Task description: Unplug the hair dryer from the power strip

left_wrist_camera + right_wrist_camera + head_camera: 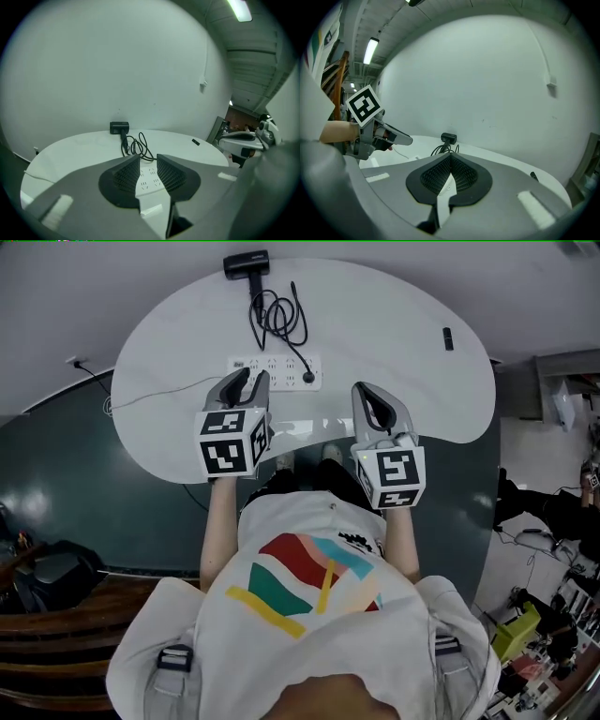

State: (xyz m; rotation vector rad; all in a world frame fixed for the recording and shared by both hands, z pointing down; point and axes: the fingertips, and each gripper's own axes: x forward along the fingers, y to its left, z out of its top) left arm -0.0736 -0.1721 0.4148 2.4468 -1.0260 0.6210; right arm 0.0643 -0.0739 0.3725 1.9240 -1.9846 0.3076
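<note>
A black hair dryer lies at the far edge of the white table. Its black cable coils toward the white power strip, where the plug sits in a socket at the right end. My left gripper hovers over the strip's near edge, jaws a little apart with nothing between them; the strip shows through the gap, the dryer beyond. My right gripper is shut and empty, to the right of the strip. Its own view shows the dryer behind the closed fingertips.
A small black object lies at the table's right side. A thin white cord runs from the strip off the table's left edge. The person's body stands against the near edge. Furniture and clutter crowd the floor to the right.
</note>
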